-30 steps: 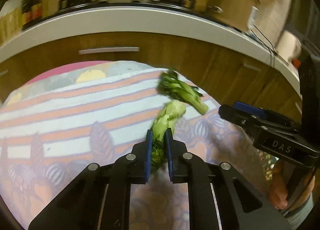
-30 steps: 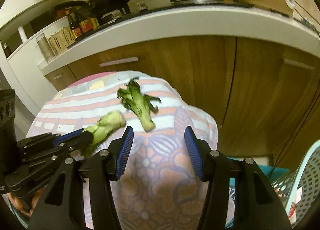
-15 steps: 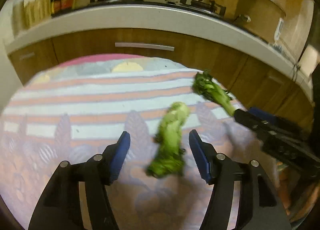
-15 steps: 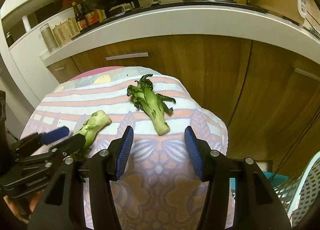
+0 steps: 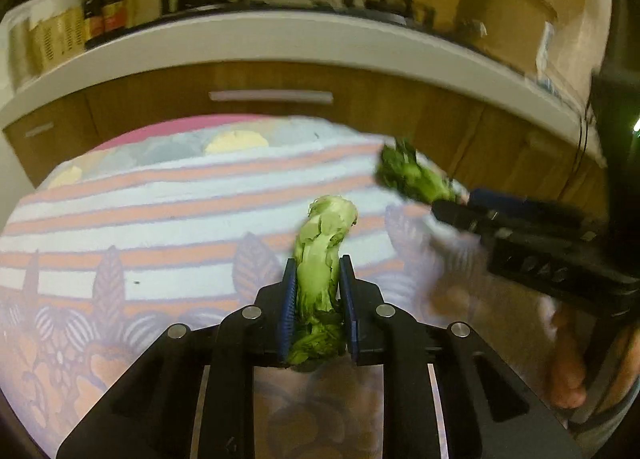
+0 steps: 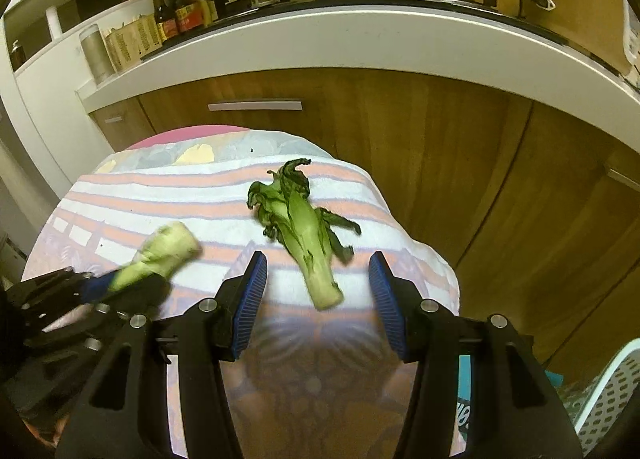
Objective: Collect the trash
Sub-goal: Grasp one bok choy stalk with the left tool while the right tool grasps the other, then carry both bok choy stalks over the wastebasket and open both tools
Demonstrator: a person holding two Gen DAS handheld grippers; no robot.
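A pale green vegetable stalk sits between the blue pads of my left gripper. Its jaws are closing and the pads press on the stalk's sides. From the right wrist view the same stalk sticks out of the left gripper, blurred. A second stalk with dark wilted leaves lies on the striped, flowered tablecloth. My right gripper stands open, with the cut end of this stalk between its fingertips and untouched. The left wrist view shows the right gripper at that leafy stalk.
Wooden cabinet doors and a white counter edge stand close behind the table. A pan, bottles and a stove are on the counter. A perforated basket shows at lower right. A person's hand holds the right gripper.
The left gripper let the pale stalk drop onto the cloth with jaws wide, then closed on it again. The right gripper moved forward so the leafy stalk's end lies between its fingers.
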